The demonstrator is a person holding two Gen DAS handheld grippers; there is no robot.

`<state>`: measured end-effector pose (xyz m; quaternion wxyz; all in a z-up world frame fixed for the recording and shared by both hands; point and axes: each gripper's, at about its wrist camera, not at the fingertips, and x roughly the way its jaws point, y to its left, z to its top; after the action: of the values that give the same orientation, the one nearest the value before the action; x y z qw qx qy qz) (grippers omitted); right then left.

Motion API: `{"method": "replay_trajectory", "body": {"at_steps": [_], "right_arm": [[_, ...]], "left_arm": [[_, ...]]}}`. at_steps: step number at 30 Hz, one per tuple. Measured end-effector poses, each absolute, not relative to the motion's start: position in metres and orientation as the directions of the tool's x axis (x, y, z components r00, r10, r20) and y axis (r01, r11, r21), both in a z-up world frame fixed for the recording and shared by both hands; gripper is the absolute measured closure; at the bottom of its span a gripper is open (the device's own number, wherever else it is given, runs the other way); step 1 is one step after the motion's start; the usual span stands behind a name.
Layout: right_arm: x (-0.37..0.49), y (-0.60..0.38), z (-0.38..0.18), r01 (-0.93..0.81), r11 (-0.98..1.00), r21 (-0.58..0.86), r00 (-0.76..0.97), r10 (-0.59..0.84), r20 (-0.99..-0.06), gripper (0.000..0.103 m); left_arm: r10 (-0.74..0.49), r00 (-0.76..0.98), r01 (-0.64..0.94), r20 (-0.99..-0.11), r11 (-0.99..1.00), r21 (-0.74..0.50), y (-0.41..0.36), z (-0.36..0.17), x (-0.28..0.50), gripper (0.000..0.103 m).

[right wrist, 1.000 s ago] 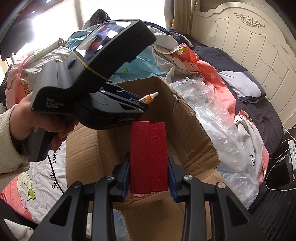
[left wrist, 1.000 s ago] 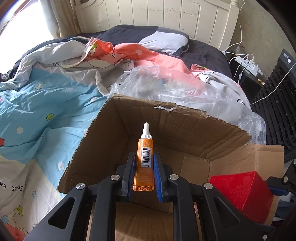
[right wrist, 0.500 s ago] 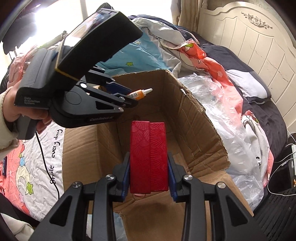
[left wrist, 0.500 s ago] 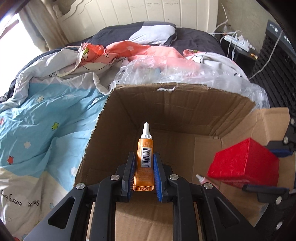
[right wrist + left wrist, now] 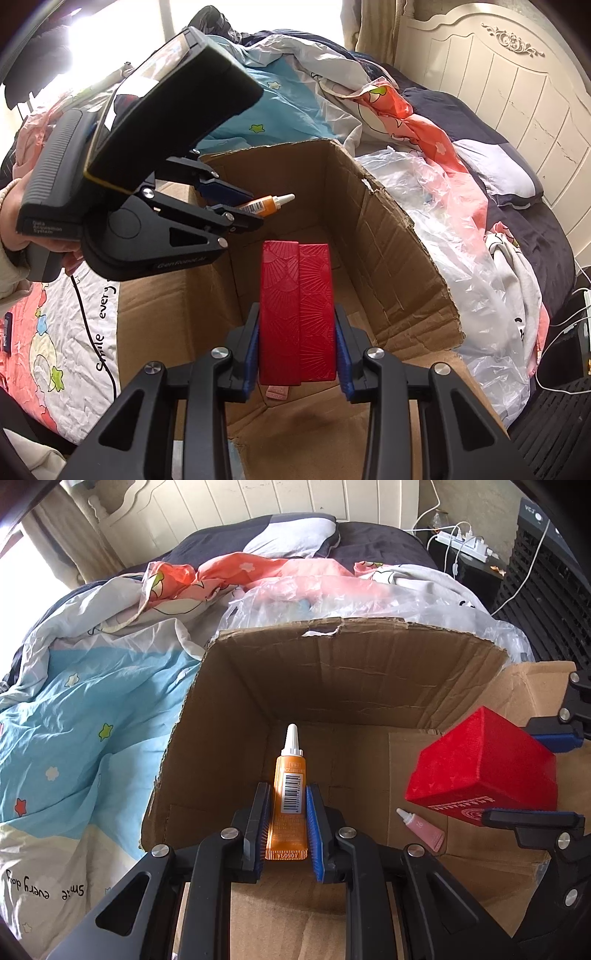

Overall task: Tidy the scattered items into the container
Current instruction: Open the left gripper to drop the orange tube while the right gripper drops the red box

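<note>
An open cardboard box (image 5: 354, 672) lies on the bed. My left gripper (image 5: 287, 805) is shut on an orange tube (image 5: 289, 794) with a white nozzle, held over the box's inside. It also shows in the right wrist view (image 5: 236, 210), with the tube (image 5: 264, 205) sticking out. My right gripper (image 5: 297, 328) is shut on a red box (image 5: 297, 310) above the cardboard box (image 5: 391, 266). The red box (image 5: 484, 764) also shows at the right of the left wrist view. A small pink tube (image 5: 421, 829) lies on the box floor under it.
A rumpled quilt (image 5: 85, 720) covers the bed left of the box. A clear plastic bag (image 5: 369, 602) lies behind it. A pillow (image 5: 291, 535) and a white headboard (image 5: 517, 85) are beyond. A power strip (image 5: 465, 542) with cables sits at the right.
Both grippers have moved further over the box and lower with their loads. The pink tube on the box floor has come into the left wrist view.
</note>
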<state>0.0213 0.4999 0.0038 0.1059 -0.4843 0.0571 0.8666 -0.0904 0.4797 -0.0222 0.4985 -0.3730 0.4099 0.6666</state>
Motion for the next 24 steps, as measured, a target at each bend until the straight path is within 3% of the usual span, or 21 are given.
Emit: {"method": "replay_trajectory", "body": {"at_steps": [16,24], "right_arm": [[0.01,0.499,-0.006,-0.177,-0.984,-0.008,-0.536,0.103,-0.838,0.071],[0.008,0.5,-0.009,-0.179,-0.984,-0.012,-0.529,0.106,-0.842,0.071]], "left_arm": [[0.368,-0.176,-0.982,-0.913,-0.134,0.135,0.477,-0.025,-0.095,0.084],[0.354,-0.173,-0.981,-0.919,-0.145,0.128,0.627,-0.066,-0.007,0.082]]}}
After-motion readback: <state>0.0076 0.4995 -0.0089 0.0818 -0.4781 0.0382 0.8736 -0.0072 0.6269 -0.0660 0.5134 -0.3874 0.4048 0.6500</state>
